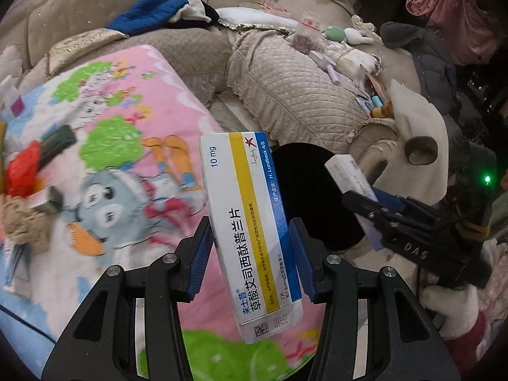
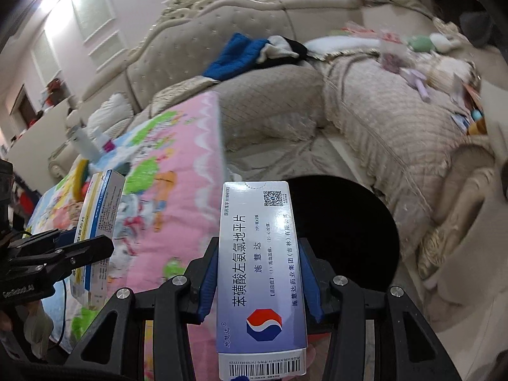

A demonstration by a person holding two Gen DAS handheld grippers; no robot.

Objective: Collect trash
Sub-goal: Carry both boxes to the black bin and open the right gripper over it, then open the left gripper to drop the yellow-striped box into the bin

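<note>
In the left wrist view my left gripper (image 1: 252,235) is shut on a white medicine box with a yellow and a blue stripe (image 1: 250,222), held upright between the blue pads. To its right, my right gripper (image 1: 360,198) grips a pale box (image 1: 346,173). In the right wrist view my right gripper (image 2: 258,249) is shut on a lavender medicine box with a red-and-blue octagon logo (image 2: 260,266). My left gripper (image 2: 92,246) shows at the left with the striped box (image 2: 98,209). A round black bin opening (image 2: 349,222) (image 1: 312,197) lies just beyond both boxes.
A pink cartoon blanket (image 1: 127,133) covers the sofa seat, with a red crumpled wrapper (image 1: 23,174), a dark box (image 1: 58,141) and small bottles (image 2: 84,141) on it. Beige quilted cushions (image 1: 295,95), blue clothing (image 1: 149,9) and toys (image 1: 346,35) lie behind.
</note>
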